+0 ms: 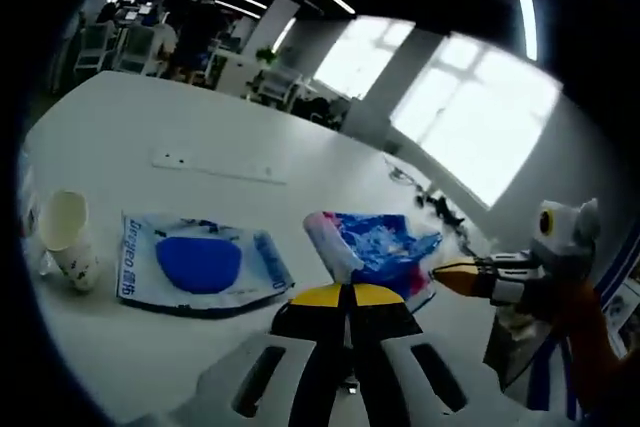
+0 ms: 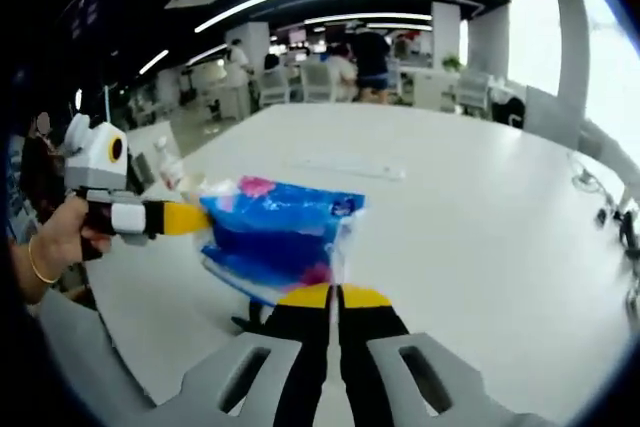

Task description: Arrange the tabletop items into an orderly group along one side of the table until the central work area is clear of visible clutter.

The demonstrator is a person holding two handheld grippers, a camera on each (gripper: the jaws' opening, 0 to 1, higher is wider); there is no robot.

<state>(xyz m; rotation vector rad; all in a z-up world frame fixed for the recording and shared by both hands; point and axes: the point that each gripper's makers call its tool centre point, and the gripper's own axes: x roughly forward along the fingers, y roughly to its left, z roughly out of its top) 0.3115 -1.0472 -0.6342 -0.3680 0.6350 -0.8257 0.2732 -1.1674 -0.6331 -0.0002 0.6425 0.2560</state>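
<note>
Pinched at opposite ends between our two closed claws, left claw (image 1: 349, 294) and right claw (image 2: 335, 295), the blue-and-pink plastic bag (image 1: 378, 243) hangs stretched just above the white counter (image 1: 200, 127), its long axis running claw to claw.

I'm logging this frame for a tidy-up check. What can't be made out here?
- Left gripper view: the print on the white paper cup is too small to read.
- Right gripper view: the crumpled blue-and-pink plastic bag hides the table behind it; the clear bottle is blurred.
- Both grippers: whether the shut jaws pinch the bag.
</note>
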